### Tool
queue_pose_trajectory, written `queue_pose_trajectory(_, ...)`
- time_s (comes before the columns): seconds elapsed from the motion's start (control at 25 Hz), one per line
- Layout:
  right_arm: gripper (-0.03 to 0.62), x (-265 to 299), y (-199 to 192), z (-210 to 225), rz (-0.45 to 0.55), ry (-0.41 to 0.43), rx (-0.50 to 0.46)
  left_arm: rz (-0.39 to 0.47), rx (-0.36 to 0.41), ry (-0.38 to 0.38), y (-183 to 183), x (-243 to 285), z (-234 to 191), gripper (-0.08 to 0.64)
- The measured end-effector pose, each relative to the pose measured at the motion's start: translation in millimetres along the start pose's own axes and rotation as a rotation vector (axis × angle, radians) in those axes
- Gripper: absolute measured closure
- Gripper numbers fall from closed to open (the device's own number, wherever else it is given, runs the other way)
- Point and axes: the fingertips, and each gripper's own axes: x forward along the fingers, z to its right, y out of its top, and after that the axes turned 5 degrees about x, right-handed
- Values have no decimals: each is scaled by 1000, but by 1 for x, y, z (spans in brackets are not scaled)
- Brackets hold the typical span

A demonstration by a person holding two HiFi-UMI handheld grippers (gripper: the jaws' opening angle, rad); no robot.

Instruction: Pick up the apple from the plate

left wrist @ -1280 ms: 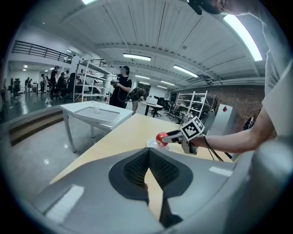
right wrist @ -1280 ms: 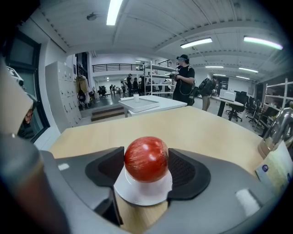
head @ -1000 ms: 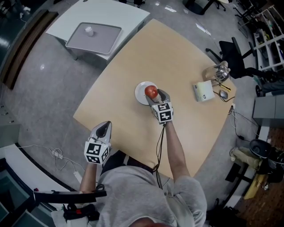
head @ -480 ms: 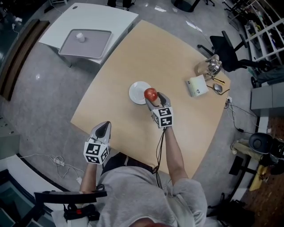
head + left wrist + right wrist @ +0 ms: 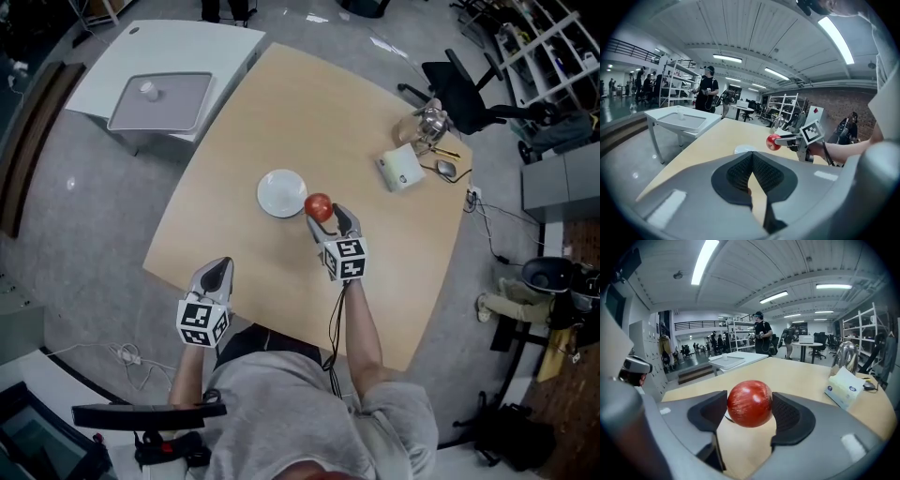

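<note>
Clamping the round glossy apple (image 5: 750,403), right gripper (image 5: 749,414).

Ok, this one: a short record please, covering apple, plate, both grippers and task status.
apple: red round apple, lifted in the air, held by right gripper
plate: white round plate, empty, on tan wooden table
right gripper: shut on apple
left gripper: shut, empty, near table's edge
task: apple off plate

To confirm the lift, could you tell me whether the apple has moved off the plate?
Yes. Held by the right gripper, the apple was over the plate and is now beside its right edge in the head view.
</note>
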Motion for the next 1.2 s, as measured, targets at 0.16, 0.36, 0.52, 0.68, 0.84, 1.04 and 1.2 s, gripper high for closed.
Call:
queue_pose_trajectory(0.16, 287, -18, -11, 11, 10, -33, 38, -2, 20, -27, 1, 4, 10, 540)
queue_pose_trajectory(0.36, 287, -37, -26, 26, 15, -75, 84, -8, 33, -52, 1, 8, 21, 540)
queue_pose_trajectory(0.52, 287, -50, -35, 33, 14, -103, 111, -12, 46, -81, 4, 13, 30, 540)
queue_pose_trajectory(0.68, 287, -62, -45, 39, 10, -133, 132, -14, 62, -113, 7, 15, 39, 540)
queue_pose_trajectory(0.84, 287, -75, -55, 48, 7, -167, 155, -25, 74, -138, 7, 18, 47, 540)
queue_pose_trajectory(1.04, 286, -85, -74, 60, -5, -200, 185, -34, 90, -166, 3, 25, 56, 540)
queue_pose_trajectory(1.2, 285, -93, -89, 67, -17, -222, 210, -41, 104, -191, 3, 30, 67, 540)
